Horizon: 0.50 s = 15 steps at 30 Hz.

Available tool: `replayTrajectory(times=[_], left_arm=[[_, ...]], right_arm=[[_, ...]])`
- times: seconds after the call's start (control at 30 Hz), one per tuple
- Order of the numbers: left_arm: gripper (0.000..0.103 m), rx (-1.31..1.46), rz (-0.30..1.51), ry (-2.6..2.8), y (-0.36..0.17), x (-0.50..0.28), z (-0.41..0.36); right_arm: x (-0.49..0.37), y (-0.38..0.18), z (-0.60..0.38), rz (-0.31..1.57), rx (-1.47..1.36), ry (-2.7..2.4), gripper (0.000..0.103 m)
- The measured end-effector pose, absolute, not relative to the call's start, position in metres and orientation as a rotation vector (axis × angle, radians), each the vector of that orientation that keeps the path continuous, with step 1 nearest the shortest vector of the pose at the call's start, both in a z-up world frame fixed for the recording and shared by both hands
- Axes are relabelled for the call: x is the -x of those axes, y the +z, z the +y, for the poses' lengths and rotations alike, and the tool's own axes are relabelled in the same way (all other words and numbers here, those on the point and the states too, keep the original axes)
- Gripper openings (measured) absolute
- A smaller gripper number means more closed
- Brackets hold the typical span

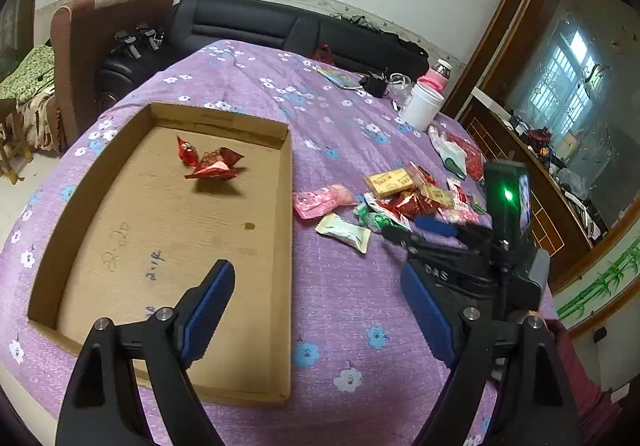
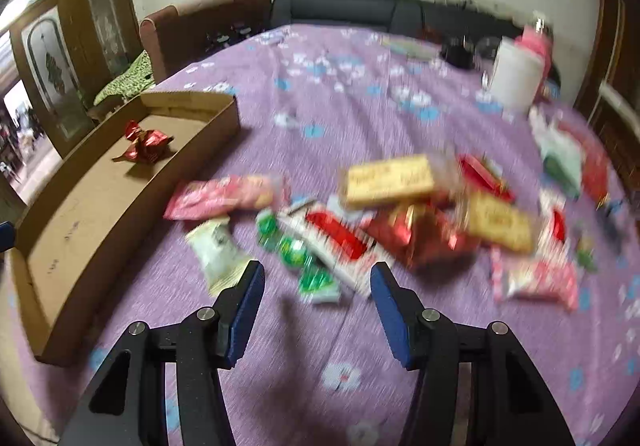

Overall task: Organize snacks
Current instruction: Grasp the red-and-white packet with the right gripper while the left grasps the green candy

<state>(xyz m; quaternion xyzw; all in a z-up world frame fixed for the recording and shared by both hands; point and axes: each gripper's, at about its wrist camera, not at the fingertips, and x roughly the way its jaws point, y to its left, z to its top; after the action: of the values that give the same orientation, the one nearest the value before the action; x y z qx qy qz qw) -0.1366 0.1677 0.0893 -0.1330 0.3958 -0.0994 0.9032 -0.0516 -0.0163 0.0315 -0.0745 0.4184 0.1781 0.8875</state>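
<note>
A shallow cardboard tray (image 1: 285, 182) (image 2: 224, 114) lies on the purple flowered tablecloth (image 1: 344, 286). Two red foil snacks (image 1: 212, 163) (image 2: 145, 145) lie inside it. A pile of wrapped snacks (image 1: 404, 202) (image 2: 400, 214) lies to its right: a pink packet (image 2: 224, 196), a white packet (image 2: 216, 250), green candies (image 2: 296, 250), yellow bars (image 2: 390, 178). My left gripper (image 1: 320, 282) is open and empty above the tray's near right edge. My right gripper (image 2: 316, 278) (image 1: 424, 230) is open and empty, just short of the green candies; its view is blurred.
A white jar (image 1: 422, 106) (image 2: 516, 76), a pink-lidded bottle (image 1: 438, 76) and black items (image 1: 374, 83) stand at the table's far side. A white and red bag (image 1: 456, 152) lies right of the pile. A dark sofa (image 1: 280, 26) and a brown armchair (image 1: 92, 46) are behind.
</note>
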Motion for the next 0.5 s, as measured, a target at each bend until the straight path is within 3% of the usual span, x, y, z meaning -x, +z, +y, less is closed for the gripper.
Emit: replayTrajectory(times=[0.2, 0.23, 0.27, 0.33, 0.5], left_arm=[[0.084, 0.26, 0.846, -0.242, 0.083, 0.136, 0.152], [0.084, 0.256, 0.849, -0.247, 0.083, 0.136, 0.15], [0.084, 0.253, 0.851, -0.25, 0.082, 0.136, 0.148], [0.084, 0.25, 0.857, -0.259, 0.081, 0.134, 0.145], [0.084, 0.24, 0.868, -0.277, 0.079, 0.129, 0.132]], right_arm=[[0.02, 0.016, -0.022, 0.932, 0.027, 0.434, 0.058], [0.021, 0.016, -0.028, 0.928, -0.008, 0.441, 0.055], [0.02, 0.017, -0.031, 0.936, -0.022, 0.443, 0.039], [0.021, 0.019, -0.043, 0.959, -0.083, 0.454, 0.027], [0.026, 0.022, -0.074, 0.962, -0.202, 0.444, 0.014]])
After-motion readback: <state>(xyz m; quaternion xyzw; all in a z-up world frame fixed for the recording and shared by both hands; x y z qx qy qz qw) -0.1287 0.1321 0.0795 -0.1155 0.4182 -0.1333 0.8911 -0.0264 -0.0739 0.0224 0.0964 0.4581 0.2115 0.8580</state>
